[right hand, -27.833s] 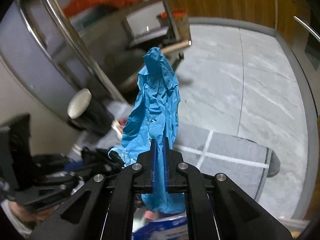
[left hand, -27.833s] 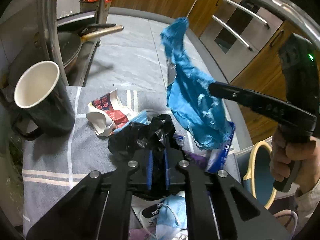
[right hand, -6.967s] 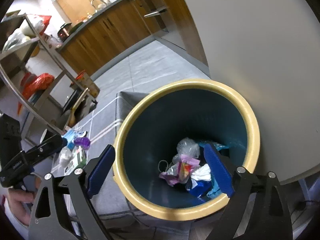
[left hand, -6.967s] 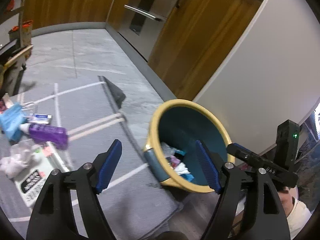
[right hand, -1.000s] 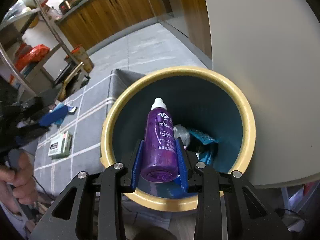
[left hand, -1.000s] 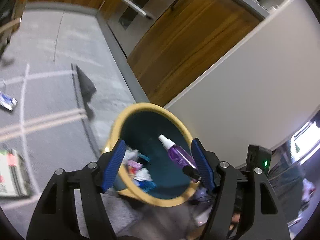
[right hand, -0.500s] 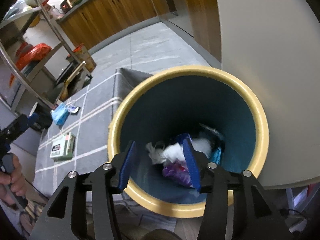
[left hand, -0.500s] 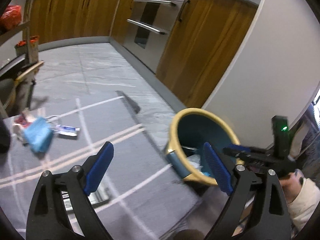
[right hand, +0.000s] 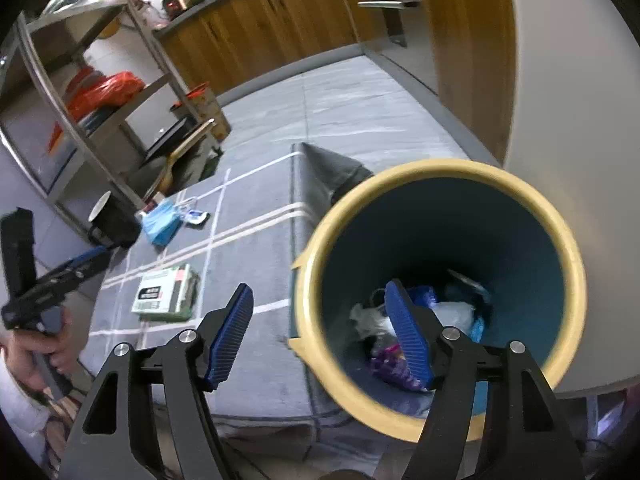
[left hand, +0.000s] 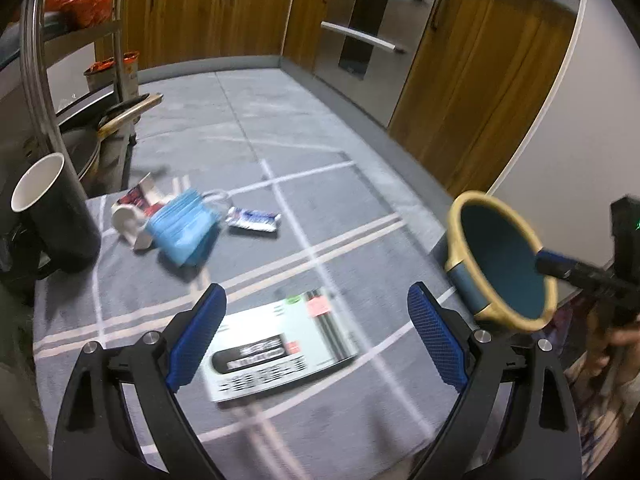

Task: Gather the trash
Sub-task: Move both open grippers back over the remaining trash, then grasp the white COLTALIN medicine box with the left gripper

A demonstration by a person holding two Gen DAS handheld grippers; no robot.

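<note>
**Flat box lies under the open left fingers; bin waits to the right**

Left wrist view: the left gripper [left hand: 316, 336] hangs with its blue ribbed fingers [left hand: 196, 340] spread wide and empty. Between and just beyond them lies a flat printed box [left hand: 280, 350], pale green and white with a black label, resting on the grey striped cloth [left hand: 320, 248] that covers the worktop. The box's long axis runs roughly left to right, across the line of the fingers, so a grasp looks likelier across its short side or after a turn of the wrist. Farther off to the left lie a crumpled blue face mask [left hand: 182, 232], soft and pleated, a small blue-and-white sachet [left hand: 252, 219] just right of it, and a crushed red-and-white paper cup [left hand: 134, 216] touching the mask's left side. A glossy black mug [left hand: 52, 216] with a white inside stands upright at the far left. The trash bin [left hand: 500, 260], teal inside with a thick yellow rim, sits off the right edge of the cloth.

Right wrist view: the right gripper [right hand: 320, 336] is also open and holds nothing, one of its fingers over the bin's mouth. The trash bin [right hand: 440, 292] already holds mixed litter, white, blue and purple among it. The flat printed box [right hand: 168, 294] lies well to the left on the cloth, much nearer the left gripper [right hand: 68, 268], which seems the natural one to take it. The face mask [right hand: 160, 222] and mug [right hand: 112, 218] lie beyond.
</note>
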